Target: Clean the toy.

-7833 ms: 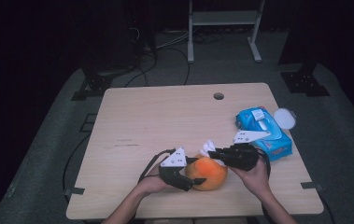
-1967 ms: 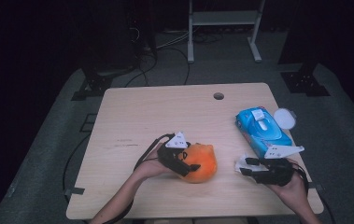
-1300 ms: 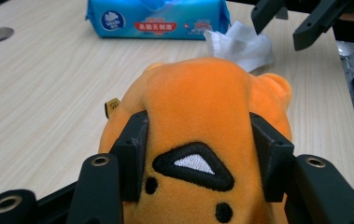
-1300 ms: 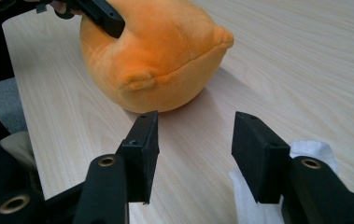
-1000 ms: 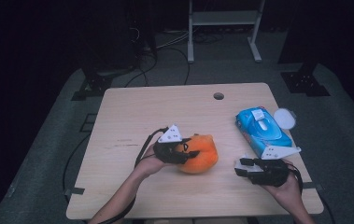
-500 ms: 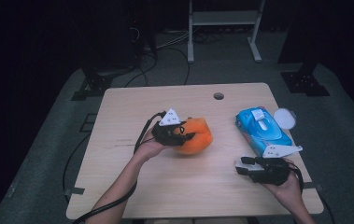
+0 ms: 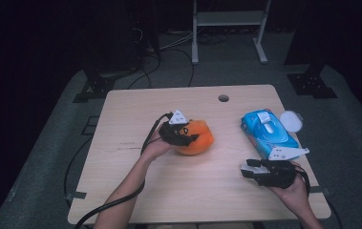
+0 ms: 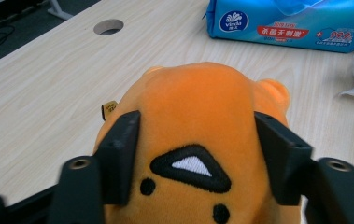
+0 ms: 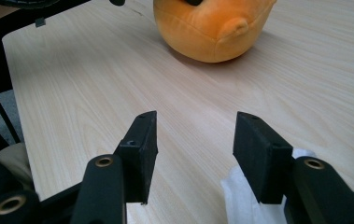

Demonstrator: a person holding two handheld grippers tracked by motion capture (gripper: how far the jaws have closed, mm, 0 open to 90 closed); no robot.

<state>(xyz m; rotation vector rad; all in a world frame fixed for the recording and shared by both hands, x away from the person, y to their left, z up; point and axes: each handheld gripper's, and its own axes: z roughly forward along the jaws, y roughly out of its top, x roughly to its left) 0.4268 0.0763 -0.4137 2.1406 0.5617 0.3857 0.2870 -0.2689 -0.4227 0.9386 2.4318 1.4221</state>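
Orange plush toy (image 7: 196, 137) sits clamped between our left gripper (image 7: 181, 133) jaws near the table (image 7: 121, 114) middle; our right gripper (image 7: 264, 172) hovers parted and empty at the near right edge. We judge the toy gripped, its placing not yet done. Beyond lies a blue wipes pack (image 7: 268, 134), lid flipped up, contents unseen.
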